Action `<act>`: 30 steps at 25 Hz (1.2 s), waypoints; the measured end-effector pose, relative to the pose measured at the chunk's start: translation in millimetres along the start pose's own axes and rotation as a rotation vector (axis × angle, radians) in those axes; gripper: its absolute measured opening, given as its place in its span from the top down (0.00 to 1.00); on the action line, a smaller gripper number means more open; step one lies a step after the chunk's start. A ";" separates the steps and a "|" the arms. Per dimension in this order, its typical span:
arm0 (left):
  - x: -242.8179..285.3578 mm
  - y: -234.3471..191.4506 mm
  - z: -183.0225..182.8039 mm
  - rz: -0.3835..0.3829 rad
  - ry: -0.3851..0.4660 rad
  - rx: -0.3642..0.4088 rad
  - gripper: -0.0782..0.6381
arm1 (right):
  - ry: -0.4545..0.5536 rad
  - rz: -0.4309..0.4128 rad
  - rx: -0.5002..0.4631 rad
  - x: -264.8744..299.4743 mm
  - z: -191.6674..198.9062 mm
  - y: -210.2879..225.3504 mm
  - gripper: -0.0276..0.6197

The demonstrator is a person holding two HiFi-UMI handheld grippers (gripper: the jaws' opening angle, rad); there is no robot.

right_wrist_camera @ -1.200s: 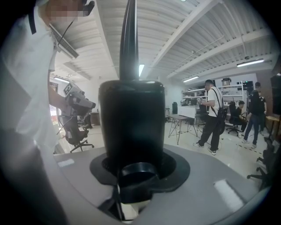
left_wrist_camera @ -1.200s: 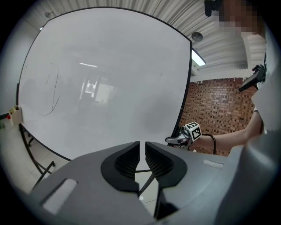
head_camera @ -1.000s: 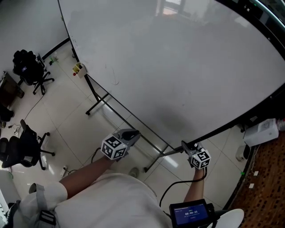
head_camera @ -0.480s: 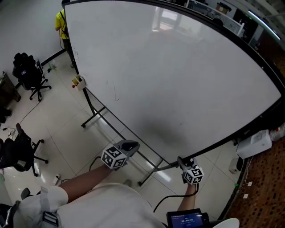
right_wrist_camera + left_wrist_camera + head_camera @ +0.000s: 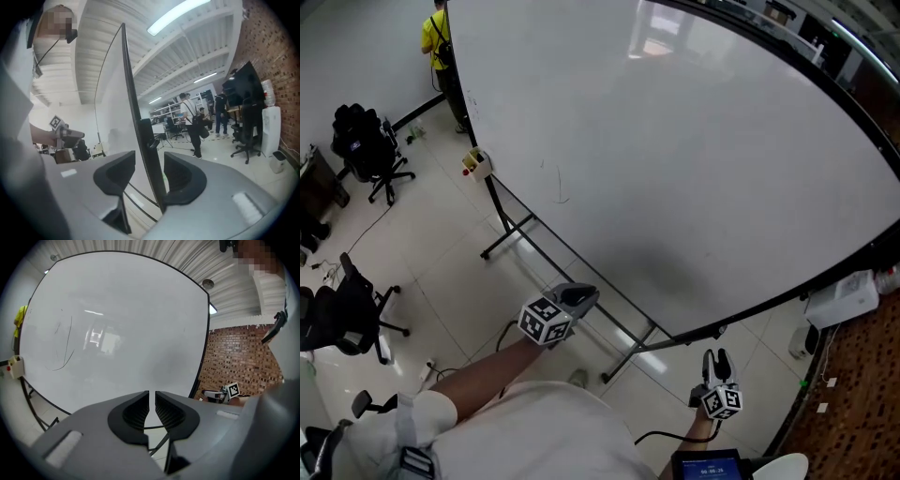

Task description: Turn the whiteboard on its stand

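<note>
A big whiteboard [image 5: 675, 159] tilts on its black stand [image 5: 628, 354] and fills most of the head view. My left gripper [image 5: 579, 298] hovers just under the board's lower edge, shut with nothing in it; its own view [image 5: 152, 401] looks at the board face [image 5: 117, 333]. My right gripper [image 5: 717, 358] hangs below the board's lower right corner, clear of it. Its jaws [image 5: 149, 171] stand apart and are closing. The board's black edge [image 5: 136, 108] lines up between them, and the pads do not press it.
Black office chairs [image 5: 361, 141] [image 5: 342, 314] stand on the tiled floor at left. A person in yellow [image 5: 434, 33] is behind the board's far end, and a small marker box [image 5: 475, 161] hangs on the stand. A white device [image 5: 842, 300] sits at right. People [image 5: 192, 122] stand beyond.
My right gripper has come off the board's lower right corner and dropped back toward me. The left gripper stays under the lower edge.
</note>
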State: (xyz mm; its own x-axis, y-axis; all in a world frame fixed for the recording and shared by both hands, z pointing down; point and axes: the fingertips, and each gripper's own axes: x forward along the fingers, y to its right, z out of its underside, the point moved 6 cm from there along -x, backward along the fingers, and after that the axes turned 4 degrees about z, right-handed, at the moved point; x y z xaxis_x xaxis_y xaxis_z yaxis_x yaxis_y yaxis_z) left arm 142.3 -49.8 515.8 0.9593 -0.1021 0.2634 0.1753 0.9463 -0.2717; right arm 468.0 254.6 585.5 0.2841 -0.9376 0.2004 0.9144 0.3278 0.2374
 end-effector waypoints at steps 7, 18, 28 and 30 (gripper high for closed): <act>-28.6 -22.9 6.2 -0.023 0.026 -0.027 0.81 | 0.043 0.042 -0.019 -12.8 -20.6 -34.7 0.71; -100.7 -81.1 -25.4 0.000 0.050 0.021 0.81 | 0.078 0.033 -0.056 45.5 -37.9 -160.5 0.74; -144.9 -139.2 -40.8 0.033 0.051 0.055 0.81 | 0.133 0.090 -0.065 63.9 -61.9 -267.0 0.78; -149.1 -145.4 -41.5 0.060 0.041 0.064 0.81 | 0.135 0.107 -0.080 62.3 -63.1 -283.6 0.79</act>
State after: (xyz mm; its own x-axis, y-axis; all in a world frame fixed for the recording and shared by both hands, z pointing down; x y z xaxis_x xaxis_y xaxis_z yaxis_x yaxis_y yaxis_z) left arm -17.1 -184.9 477.6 0.9761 -0.0563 0.2100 0.1044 0.9685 -0.2259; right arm 244.5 95.9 470.7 0.4124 -0.9066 0.0897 0.8952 0.4215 0.1445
